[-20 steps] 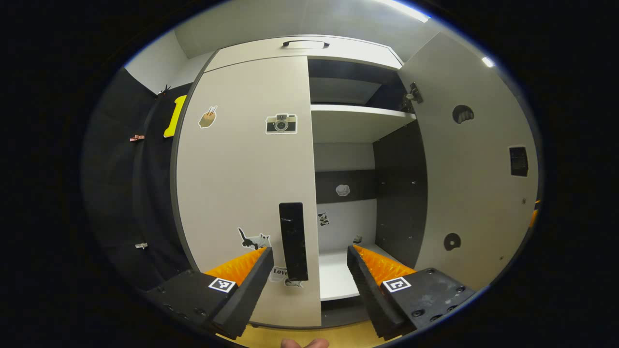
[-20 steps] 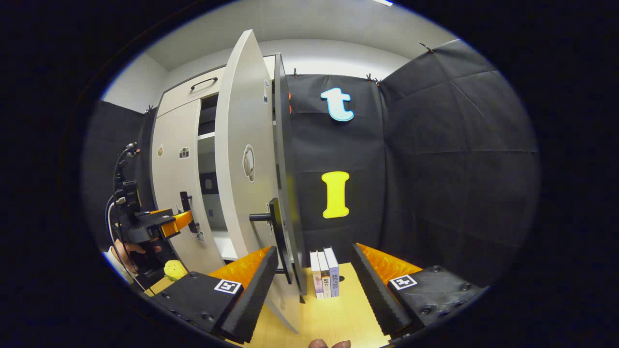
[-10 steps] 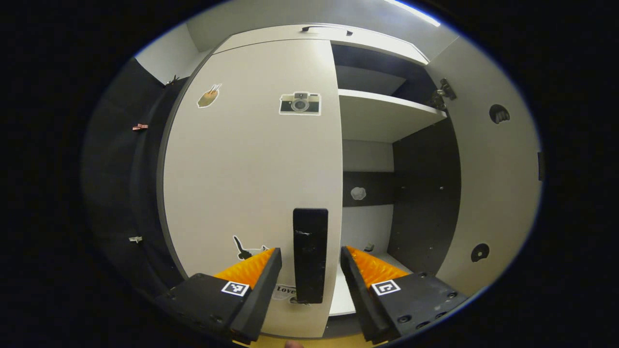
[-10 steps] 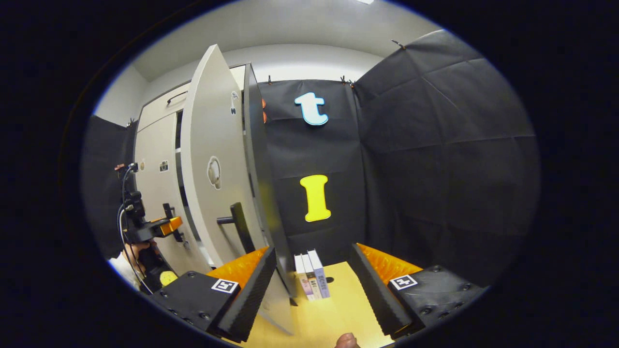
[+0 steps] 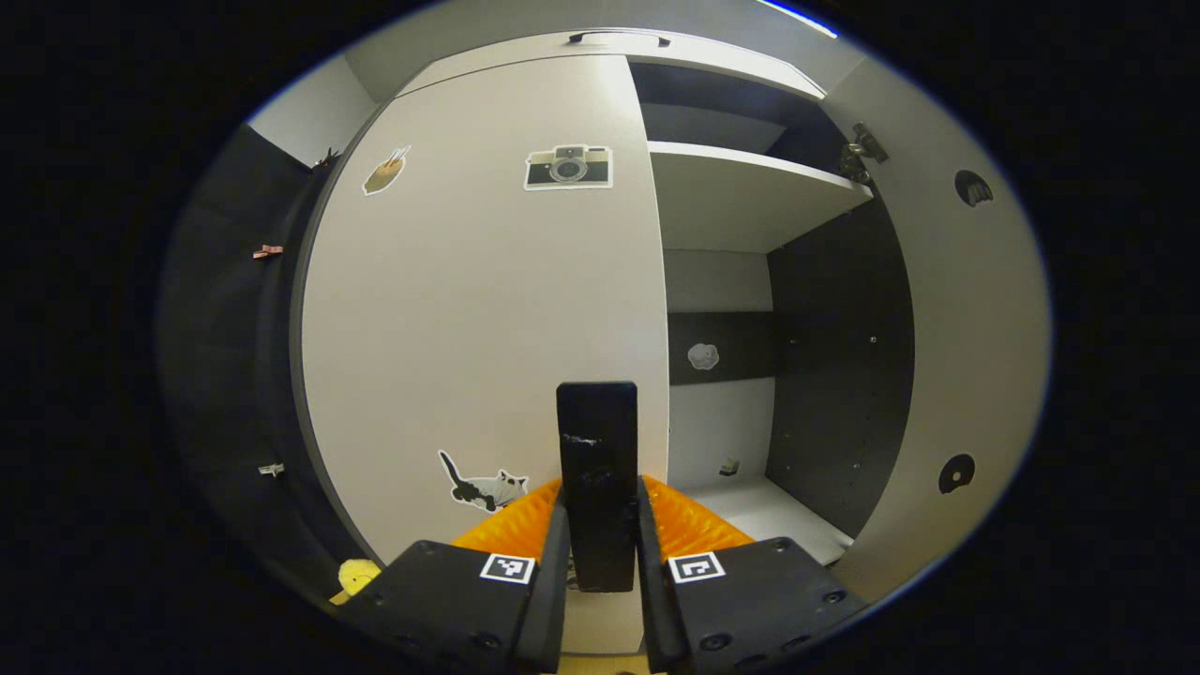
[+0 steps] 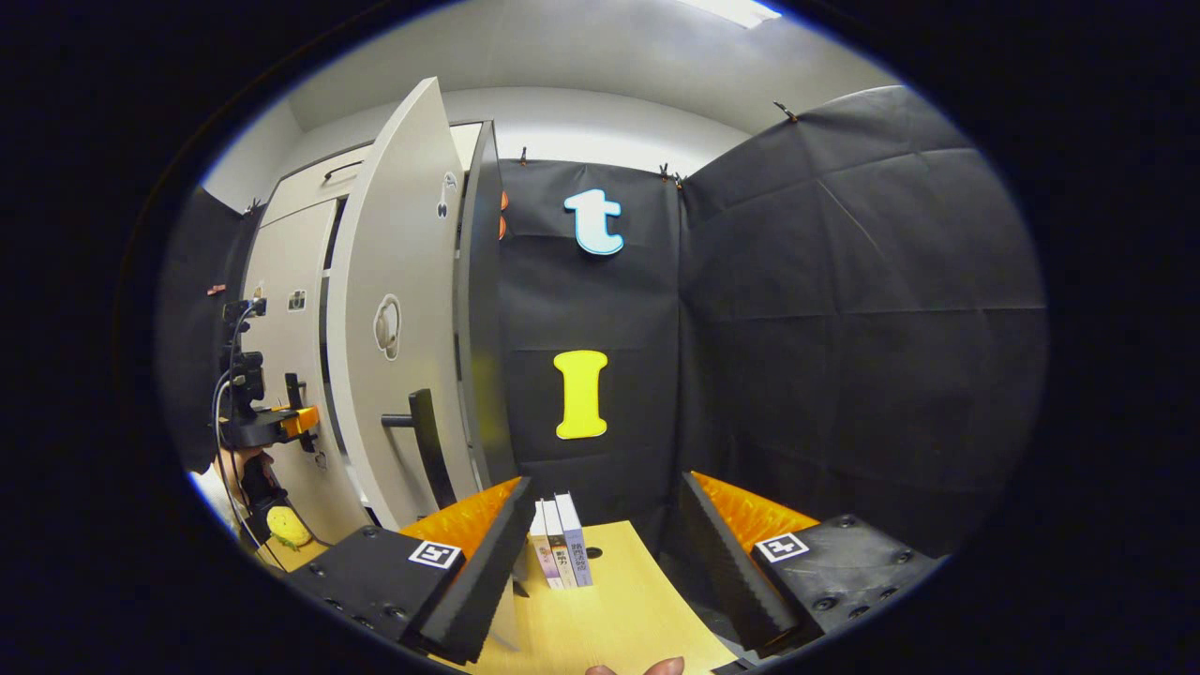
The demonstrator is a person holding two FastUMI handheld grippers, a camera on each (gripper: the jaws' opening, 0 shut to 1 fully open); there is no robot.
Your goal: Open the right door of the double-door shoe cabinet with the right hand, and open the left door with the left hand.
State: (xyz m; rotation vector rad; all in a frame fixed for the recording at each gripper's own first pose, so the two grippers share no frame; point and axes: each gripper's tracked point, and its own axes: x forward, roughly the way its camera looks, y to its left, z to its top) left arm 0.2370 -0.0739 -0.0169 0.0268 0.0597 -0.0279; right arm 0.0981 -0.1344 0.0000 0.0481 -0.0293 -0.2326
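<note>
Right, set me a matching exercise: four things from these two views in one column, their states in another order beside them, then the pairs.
Things:
1. left door
2. right door
3. left gripper
4. right gripper

States:
A. swung open
B. open, holding nothing
C. closed on the cabinet
D. shut on the left door handle

Pairs: 1-C, 2-A, 3-D, 4-B
</note>
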